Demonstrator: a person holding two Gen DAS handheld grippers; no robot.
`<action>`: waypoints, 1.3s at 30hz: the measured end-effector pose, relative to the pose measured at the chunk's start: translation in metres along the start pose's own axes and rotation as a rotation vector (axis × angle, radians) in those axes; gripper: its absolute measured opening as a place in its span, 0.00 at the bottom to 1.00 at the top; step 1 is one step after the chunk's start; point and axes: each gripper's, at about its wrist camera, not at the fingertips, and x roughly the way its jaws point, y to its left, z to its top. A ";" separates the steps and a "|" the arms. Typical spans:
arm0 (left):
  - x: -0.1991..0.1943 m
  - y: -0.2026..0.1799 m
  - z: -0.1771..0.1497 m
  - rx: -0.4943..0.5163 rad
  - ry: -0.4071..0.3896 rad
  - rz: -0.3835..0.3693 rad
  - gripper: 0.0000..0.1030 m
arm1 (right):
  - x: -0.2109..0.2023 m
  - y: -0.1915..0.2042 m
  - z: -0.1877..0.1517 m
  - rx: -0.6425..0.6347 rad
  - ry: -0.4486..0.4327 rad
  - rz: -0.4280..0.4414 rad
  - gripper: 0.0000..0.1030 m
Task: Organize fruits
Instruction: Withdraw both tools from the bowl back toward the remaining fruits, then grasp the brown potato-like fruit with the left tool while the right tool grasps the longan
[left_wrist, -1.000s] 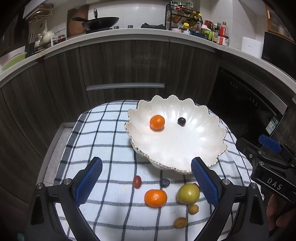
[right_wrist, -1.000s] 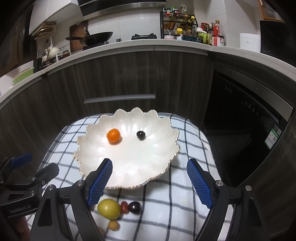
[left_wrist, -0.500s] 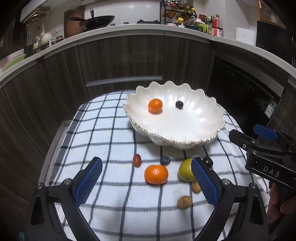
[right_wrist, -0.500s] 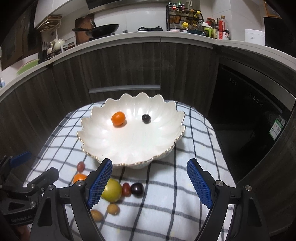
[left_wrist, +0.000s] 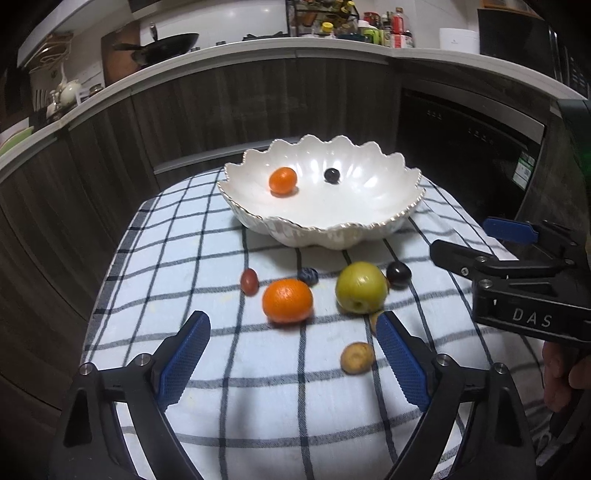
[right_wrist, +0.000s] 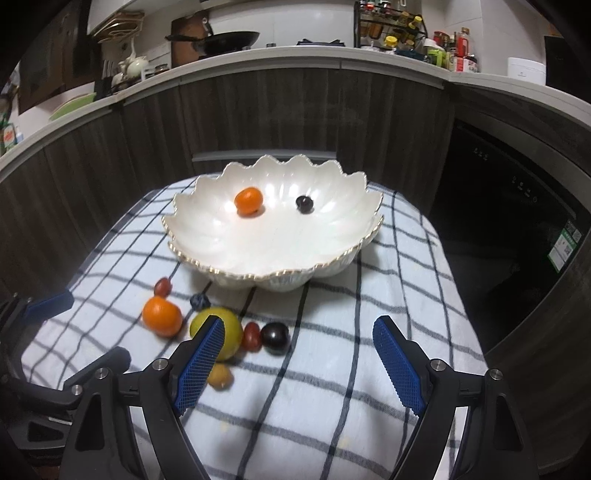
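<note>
Your left tool (left_wrist: 291, 354) is wide open and empty, as is your right tool (right_wrist: 299, 354). The loose orange (left_wrist: 287, 301) lies just before the white bowl (left_wrist: 332, 236). Straddle it squarely, close gently.

A dim kitchen. A curved white countertop (left_wrist: 258, 48) runs above dark wood-grain cabinets (left_wrist: 229, 110) with a long metal drawer handle (right_wrist: 258, 155). On the counter sit a black wok (right_wrist: 225, 38), a spice rack of bottles (right_wrist: 391, 26) and a white teapot (left_wrist: 70, 90). A black built-in appliance (right_wrist: 509, 206) fills the right side.
</note>
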 end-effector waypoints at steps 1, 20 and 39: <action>0.001 -0.002 -0.002 0.005 0.001 -0.005 0.88 | 0.001 0.001 -0.003 -0.005 0.005 0.009 0.81; 0.021 -0.033 -0.028 0.118 0.022 -0.065 0.69 | 0.025 0.014 -0.029 -0.073 0.079 0.147 0.60; 0.046 -0.036 -0.039 0.100 0.092 -0.134 0.39 | 0.048 0.031 -0.032 -0.093 0.155 0.241 0.44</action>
